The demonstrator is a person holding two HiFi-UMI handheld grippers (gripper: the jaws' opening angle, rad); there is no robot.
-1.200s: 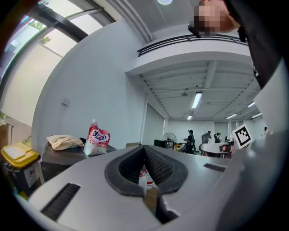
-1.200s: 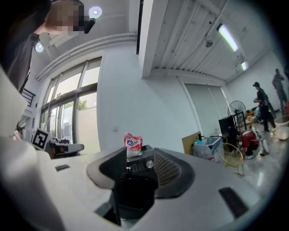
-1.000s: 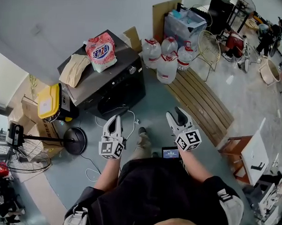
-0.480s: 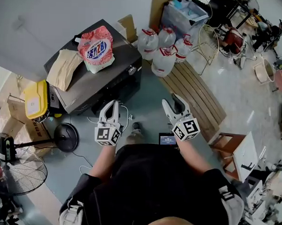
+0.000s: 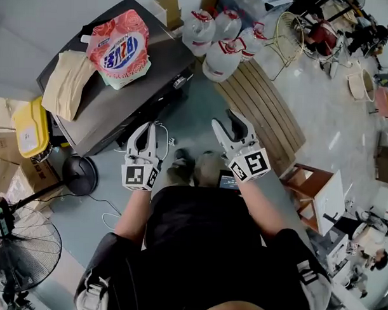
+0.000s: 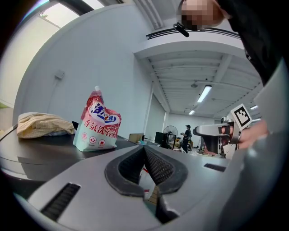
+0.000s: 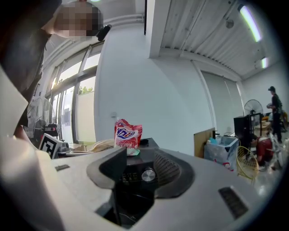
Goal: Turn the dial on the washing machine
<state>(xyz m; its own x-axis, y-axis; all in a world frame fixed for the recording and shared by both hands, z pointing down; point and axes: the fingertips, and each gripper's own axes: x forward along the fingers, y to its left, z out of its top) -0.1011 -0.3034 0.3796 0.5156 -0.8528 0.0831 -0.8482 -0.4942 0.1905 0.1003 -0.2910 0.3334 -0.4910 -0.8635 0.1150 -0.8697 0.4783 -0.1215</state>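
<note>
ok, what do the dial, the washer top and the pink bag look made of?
Dial: silvery, shiny face, so metal or chromed plastic; can't tell which.
Washer top: dark, smooth, faint sheen, likely plastic or painted sheet.
Pink bag: glossy printed plastic film, creased and puffed.

White wall, grey floor, slatted pallet, ceiling strip light.

Probably workshop or storage hall: water jugs, cardboard boxes, floor fan, ceiling strip lights.
</note>
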